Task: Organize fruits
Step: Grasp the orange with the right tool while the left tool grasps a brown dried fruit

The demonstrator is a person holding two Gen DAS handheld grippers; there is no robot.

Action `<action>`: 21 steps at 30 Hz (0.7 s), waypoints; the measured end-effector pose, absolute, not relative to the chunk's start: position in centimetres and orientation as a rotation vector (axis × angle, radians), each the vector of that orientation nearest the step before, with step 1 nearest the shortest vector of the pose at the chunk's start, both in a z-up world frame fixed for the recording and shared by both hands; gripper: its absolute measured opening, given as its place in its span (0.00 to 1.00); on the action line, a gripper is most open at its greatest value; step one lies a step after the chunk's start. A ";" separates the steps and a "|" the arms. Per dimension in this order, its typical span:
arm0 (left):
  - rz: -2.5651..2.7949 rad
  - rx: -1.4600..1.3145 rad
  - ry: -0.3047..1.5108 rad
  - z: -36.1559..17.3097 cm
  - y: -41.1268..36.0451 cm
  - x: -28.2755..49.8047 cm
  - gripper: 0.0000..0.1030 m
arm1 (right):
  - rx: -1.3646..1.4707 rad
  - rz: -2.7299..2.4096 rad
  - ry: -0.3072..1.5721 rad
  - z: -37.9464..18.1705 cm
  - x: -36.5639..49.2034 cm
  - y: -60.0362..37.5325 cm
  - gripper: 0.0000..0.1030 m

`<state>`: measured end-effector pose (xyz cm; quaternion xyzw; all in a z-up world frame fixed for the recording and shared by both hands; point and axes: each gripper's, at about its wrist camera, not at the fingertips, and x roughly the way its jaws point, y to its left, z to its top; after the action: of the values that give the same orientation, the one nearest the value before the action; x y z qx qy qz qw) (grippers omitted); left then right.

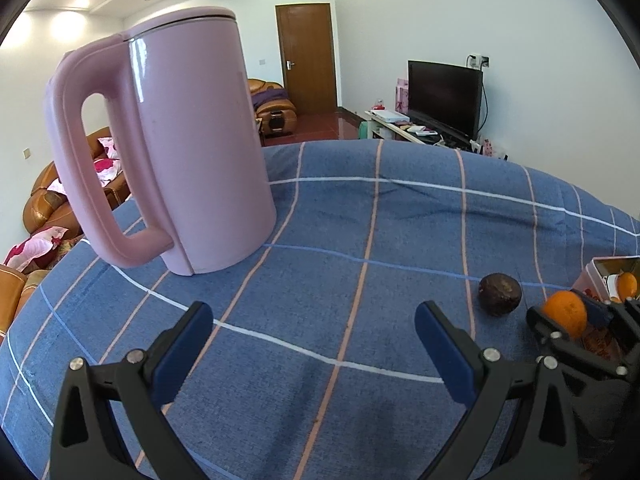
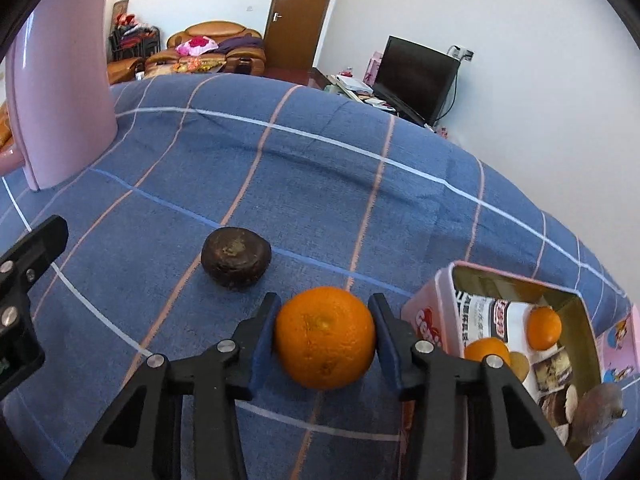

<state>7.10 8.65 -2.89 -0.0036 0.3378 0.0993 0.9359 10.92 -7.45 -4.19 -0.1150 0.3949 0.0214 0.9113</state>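
Blue check cloth on table [image 2: 320, 168]. Right tool [image 2: 325, 338] pinches orange [image 2: 325, 336] at widest girth; firm, rolls easy. Left tool [image 1: 314, 344] wide open, empty.

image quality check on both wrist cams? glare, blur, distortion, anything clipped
Left wrist view: strong fisheye bend with dark corner vignette; window glare streaks on the pink kettle; ceiling lights blown out; the orange sits small at the right edge. Right wrist view: same barrel distortion; the orange between the right gripper pads is sharp; the pink tin and its contents at the lower right edge look slightly smeared.
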 end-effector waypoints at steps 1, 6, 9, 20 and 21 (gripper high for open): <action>0.198 -0.006 0.690 -2.9 8.6 7.1 1.00 | -0.207 0.064 0.775 -3.6 10.1 -7.9 0.45; 0.118 -0.034 0.658 -2.5 8.3 6.8 1.00 | -0.095 0.105 0.489 -0.1 3.9 -9.5 0.46; -0.003 -0.087 0.685 -2.9 7.7 7.4 1.00 | -0.032 0.043 0.380 0.9 1.2 -11.1 0.46; -0.231 -0.014 0.817 -4.1 0.5 12.4 0.70 | 0.030 -0.045 0.328 1.5 0.1 -12.7 0.46; -0.227 -0.001 0.852 -4.5 -0.1 13.4 0.65 | 0.040 -0.052 0.328 1.6 0.2 -13.0 0.46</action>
<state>13.38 -0.13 -4.50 -0.0002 0.4122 -0.1097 0.9044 0.18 -12.95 1.59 0.0198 0.1634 -0.0260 0.9860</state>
